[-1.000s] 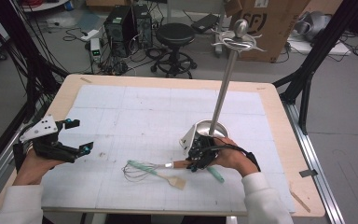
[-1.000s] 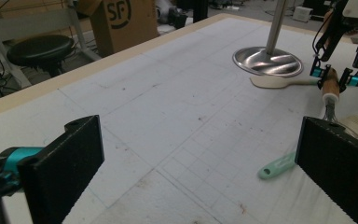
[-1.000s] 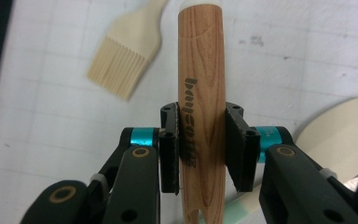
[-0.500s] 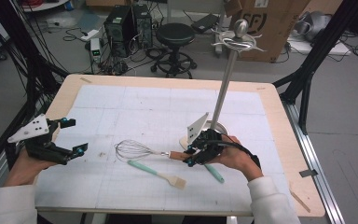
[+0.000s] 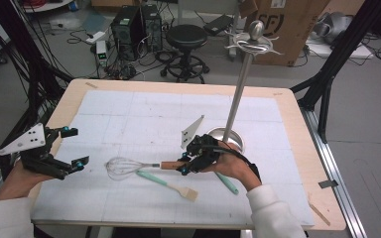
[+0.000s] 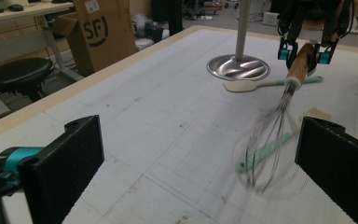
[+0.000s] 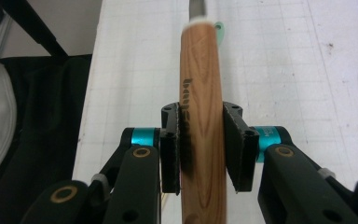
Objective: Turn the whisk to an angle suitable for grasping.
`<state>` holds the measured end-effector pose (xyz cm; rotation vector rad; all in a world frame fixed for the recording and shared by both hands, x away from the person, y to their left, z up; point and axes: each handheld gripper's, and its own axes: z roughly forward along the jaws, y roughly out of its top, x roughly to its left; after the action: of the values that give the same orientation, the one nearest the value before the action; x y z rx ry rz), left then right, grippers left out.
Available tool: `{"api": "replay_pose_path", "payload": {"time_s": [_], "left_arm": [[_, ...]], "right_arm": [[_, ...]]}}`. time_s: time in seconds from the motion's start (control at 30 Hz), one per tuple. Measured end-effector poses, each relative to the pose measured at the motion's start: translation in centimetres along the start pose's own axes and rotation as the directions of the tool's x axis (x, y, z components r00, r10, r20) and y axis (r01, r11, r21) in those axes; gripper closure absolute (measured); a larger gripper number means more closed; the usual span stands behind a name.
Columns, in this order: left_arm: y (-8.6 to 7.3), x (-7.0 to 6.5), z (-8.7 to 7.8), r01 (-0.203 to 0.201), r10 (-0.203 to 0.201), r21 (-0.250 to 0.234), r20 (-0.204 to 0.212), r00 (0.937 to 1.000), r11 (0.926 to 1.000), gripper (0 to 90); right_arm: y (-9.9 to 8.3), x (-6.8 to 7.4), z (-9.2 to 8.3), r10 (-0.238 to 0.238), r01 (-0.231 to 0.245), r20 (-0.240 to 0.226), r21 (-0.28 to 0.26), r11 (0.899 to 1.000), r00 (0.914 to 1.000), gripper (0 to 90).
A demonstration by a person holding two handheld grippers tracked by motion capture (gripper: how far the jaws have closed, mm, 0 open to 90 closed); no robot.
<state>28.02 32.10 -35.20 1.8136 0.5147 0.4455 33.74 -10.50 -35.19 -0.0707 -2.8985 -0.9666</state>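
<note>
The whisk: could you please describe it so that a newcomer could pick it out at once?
Start at the tall steel stand right of the mat's middle. Just in front of its round base, the right gripper is shut on a wooden handle: that is the whisk, pointing left. Unlike the two mint-handled spatulas nearby, it ends in a wire balloon.

whisk (image 5: 129, 167) lifted off table, dragged right

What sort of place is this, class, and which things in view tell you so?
Probably a lab or workshop: a black desktop computer tower with cables on the grey floor, a brown cardboard shipping box, and a grid-marked white table mat.
</note>
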Motion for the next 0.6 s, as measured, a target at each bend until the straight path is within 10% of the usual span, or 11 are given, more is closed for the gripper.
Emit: {"api": "replay_pose_path", "payload": {"time_s": [0.1, 0.6], "left_arm": [[-0.1, 0.0, 0.1, 0.002, -0.002, 0.003, -0.001, 1.0000, 1.0000, 1.7], [0.0, -0.2, 0.9, -0.002, 0.002, 0.013, 0.009, 1.0000, 0.9999, 1.6]], "right_arm": [[0.2, -0.1, 1.3, -0.005, 0.005, 0.003, 0.047, 0.999, 1.0000, 70.9], [2.4, -0.3, 4.0, 0.010, -0.011, -0.007, -0.062, 0.998, 0.9999, 71.0]]}}
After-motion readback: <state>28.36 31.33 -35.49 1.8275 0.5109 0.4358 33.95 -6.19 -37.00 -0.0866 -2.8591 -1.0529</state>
